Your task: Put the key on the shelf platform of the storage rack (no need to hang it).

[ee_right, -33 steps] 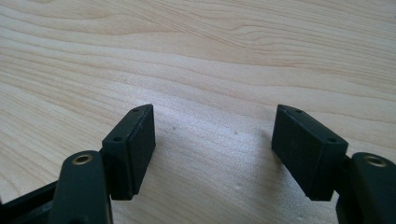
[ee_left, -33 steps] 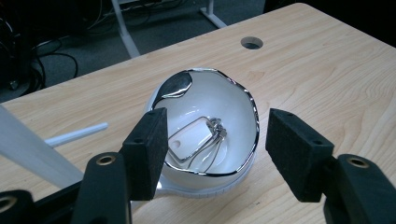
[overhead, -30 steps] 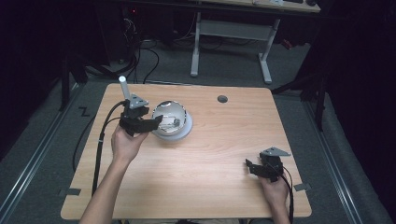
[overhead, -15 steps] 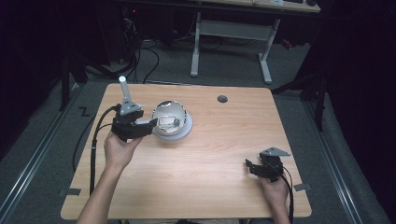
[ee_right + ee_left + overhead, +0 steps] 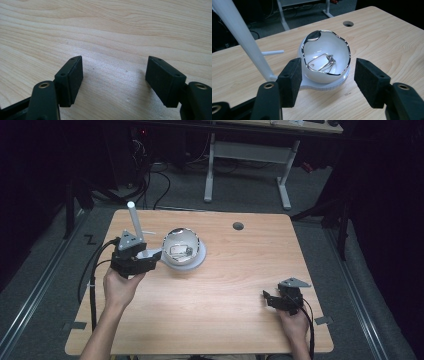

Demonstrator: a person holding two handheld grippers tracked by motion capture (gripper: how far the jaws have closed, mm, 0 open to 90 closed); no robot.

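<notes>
The white bowl on its round white base sits just ahead of the left gripper, whose jaws stand wider than the bowl, while the upright white post rises close beside the left jaw and narrows that side. Bare wooden table lies between the bowl and the right gripper, well apart. Nothing but wood lies ahead of the right gripper's spread jaws.

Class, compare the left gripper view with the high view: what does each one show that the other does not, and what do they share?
Left gripper view alone: the bent metal clip lying in the bowl, seen clearly. High view alone: the right hand-held gripper, open, near the table's right front corner, and the floor with desk legs. Both: the white bowl, the white post, the table's hole.
</notes>
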